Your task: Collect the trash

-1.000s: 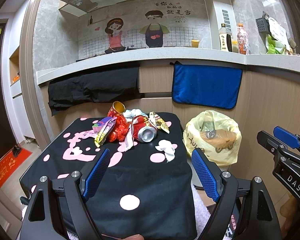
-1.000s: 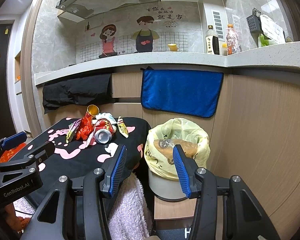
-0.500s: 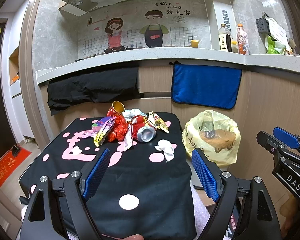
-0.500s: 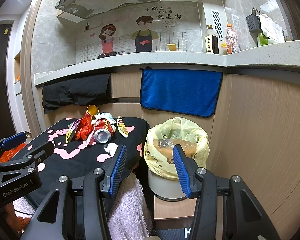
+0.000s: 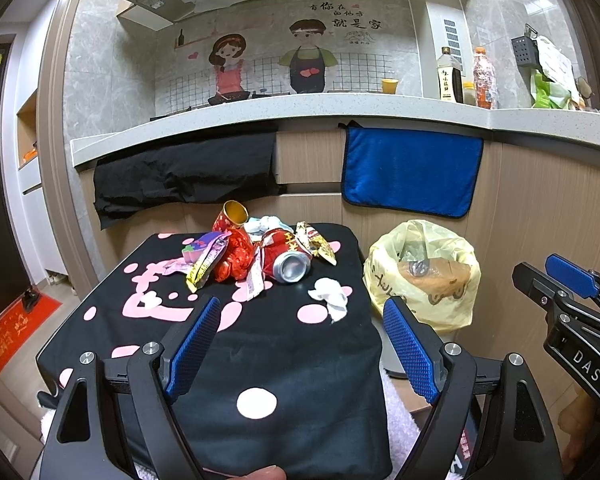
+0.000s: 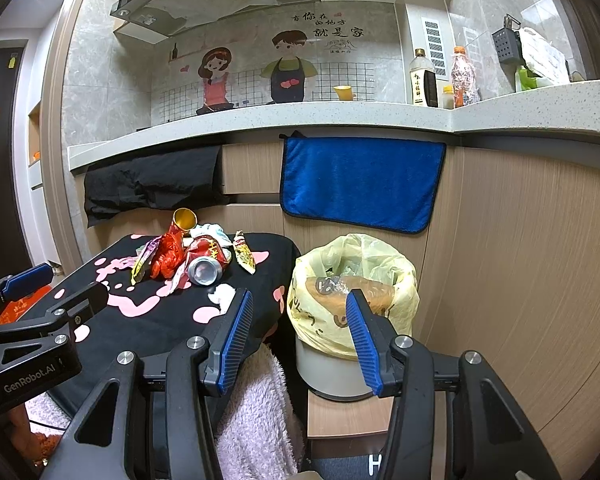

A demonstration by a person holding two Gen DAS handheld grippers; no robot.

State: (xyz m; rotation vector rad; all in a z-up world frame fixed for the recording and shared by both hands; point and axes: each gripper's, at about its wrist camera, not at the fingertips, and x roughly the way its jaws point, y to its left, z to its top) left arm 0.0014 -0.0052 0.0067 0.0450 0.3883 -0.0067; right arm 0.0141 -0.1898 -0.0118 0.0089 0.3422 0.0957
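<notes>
A pile of trash lies at the far end of a black table with pink spots [image 5: 284,360]: a crushed red can [image 5: 286,256], a red paper cup [image 5: 231,218], snack wrappers [image 5: 204,258] and a white tissue wad [image 5: 330,296]. Right of the table stands a bin lined with a yellow bag [image 5: 424,276], some trash inside. My left gripper [image 5: 300,312] hovers open over the near half of the table, nothing between its fingers. My right gripper [image 6: 298,304] is open too, held in front of the bin [image 6: 352,280], empty. The can [image 6: 204,262] also shows in the right wrist view.
A wood-panelled counter front rises behind the table, with a blue towel [image 5: 410,170] and a black cloth [image 5: 184,172] hanging from it. Bottles [image 5: 450,76] and a yellow cup stand on the counter. A fluffy pink cover [image 6: 256,412] lies under the table's near edge.
</notes>
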